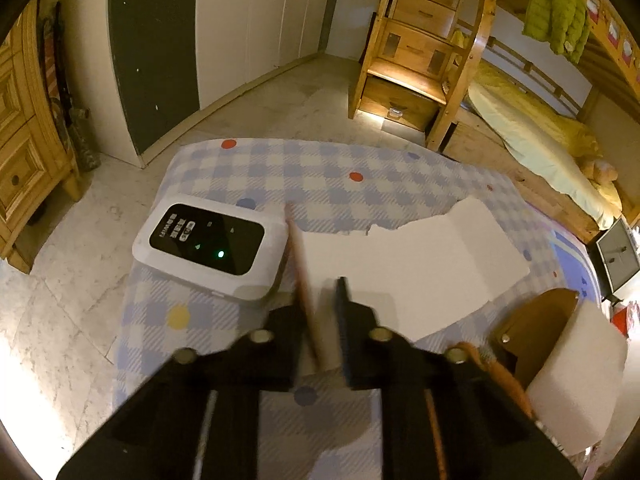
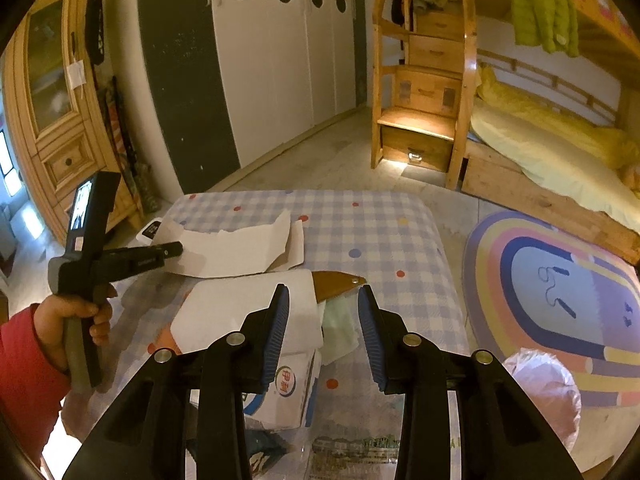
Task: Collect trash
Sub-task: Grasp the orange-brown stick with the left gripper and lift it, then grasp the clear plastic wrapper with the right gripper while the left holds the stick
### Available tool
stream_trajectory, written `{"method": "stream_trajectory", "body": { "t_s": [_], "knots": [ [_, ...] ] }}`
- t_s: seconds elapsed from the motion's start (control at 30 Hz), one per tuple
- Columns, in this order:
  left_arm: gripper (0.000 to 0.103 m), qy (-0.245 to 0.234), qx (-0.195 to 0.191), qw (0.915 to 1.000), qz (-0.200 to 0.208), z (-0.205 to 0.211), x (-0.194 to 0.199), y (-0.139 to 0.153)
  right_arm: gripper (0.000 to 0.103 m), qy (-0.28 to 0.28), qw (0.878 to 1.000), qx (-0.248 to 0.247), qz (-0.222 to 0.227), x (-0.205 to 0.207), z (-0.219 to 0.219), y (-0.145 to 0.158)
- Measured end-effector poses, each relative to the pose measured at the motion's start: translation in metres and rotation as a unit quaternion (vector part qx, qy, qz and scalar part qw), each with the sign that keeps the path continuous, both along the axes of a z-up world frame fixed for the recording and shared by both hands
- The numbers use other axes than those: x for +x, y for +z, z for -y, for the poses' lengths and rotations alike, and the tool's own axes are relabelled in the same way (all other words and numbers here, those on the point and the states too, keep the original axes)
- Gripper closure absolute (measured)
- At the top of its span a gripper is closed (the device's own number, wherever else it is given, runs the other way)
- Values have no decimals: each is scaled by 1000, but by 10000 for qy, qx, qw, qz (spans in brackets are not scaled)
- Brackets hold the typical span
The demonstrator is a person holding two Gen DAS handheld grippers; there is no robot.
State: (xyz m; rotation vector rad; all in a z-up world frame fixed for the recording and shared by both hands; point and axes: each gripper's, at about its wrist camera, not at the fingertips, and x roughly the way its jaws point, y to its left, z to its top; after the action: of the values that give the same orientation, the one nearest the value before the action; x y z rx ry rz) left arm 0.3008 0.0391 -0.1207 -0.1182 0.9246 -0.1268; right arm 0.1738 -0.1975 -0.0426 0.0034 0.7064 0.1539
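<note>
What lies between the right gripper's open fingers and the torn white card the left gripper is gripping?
In the right wrist view, a white paper sheet and a brown flap lie between the right gripper and the torn white card pinched by the left gripper.

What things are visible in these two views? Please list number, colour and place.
checked cloth: one, blue-white, centre
device: one, white with black panel, cloth's left edge
torn card: one, white, middle of cloth
printed carton: one, white, below right tool
bag: one, pink, floor at right
rug: one, rainbow, floor
jacket: one, green, hanging on bunk bed
left tool: one, black, shut on torn card
right tool: one, black with blue pads, open
hand: one, red sleeve, holding left tool
</note>
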Motion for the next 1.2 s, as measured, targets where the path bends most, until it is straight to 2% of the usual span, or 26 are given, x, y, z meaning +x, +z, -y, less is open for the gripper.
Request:
{"method": "stream_trajectory", "body": {
  "t_s": [0.1, 0.27, 0.4, 0.5, 0.67, 0.77, 0.87, 0.93, 1.03, 1.1, 1.2],
  "knots": [
    [100, 52, -134, 9997, 190, 0, -7, 13, 66, -20, 10000, -1, 43, -5, 1, 4],
    [102, 347, -430, 9932, 1024, -7, -39, 58, 66, -113, 9997, -17, 231, -24, 6, 16],
    [102, 443, -461, 9837, 1683, -7, -85, 102, 65, -184, 9993, -28, 339, -47, 14, 24],
    [102, 408, -511, 9785, 1954, -3, -125, 120, 65, -283, 9992, -25, 265, -65, 23, 19],
    [102, 443, -743, 9735, 2116, -3, -189, 123, 64, -396, 9991, -36, -153, -93, 38, -10],
    [102, 499, -1010, 9701, 2151, -6, -210, 123, 62, -490, 9980, -52, -389, -105, 48, -29],
    [102, 501, -968, 9686, 2234, -2, -226, 126, 61, -582, 9963, 37, -630, -111, 56, -45],
    [102, 430, -942, 9692, 2233, 4, -232, 128, 56, -573, 9952, 62, -790, -112, 58, -57],
    [102, 318, -871, 9720, 2157, 12, -236, 122, 43, -456, 9940, 169, -981, -110, 56, -71],
    [102, 244, -779, 9744, 2094, 21, -235, 117, 32, -385, 9939, 125, -1030, -108, 50, -77],
    [102, 140, -585, 9772, 2034, 31, -236, 108, 24, -304, 9934, -53, -1105, -103, 40, -86]
  ]
}}
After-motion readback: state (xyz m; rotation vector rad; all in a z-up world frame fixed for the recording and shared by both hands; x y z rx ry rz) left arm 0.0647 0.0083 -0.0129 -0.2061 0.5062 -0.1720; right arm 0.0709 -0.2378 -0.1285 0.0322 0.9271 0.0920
